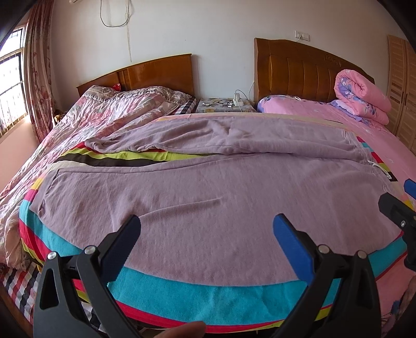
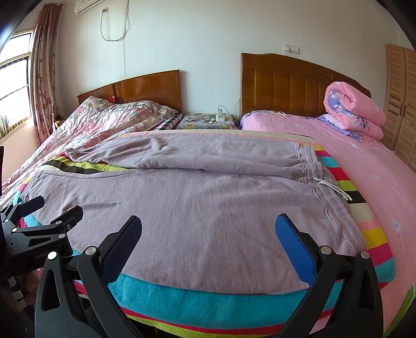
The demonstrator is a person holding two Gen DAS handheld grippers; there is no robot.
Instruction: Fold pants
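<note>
With both your left gripper [image 1: 206,234] and right gripper [image 2: 208,234] spread empty, pinch the soft, floppy pants [image 2: 197,202] at the thicker waistband [image 2: 335,208].

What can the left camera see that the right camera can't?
Only the left view shows a fingertip at the bottom edge. Only the right view shows the air conditioner high on the wall. Both show the pants spread flat on the striped blanket, the rolled quilt, and both grippers open over the pants: the left gripper and the right gripper.
</note>
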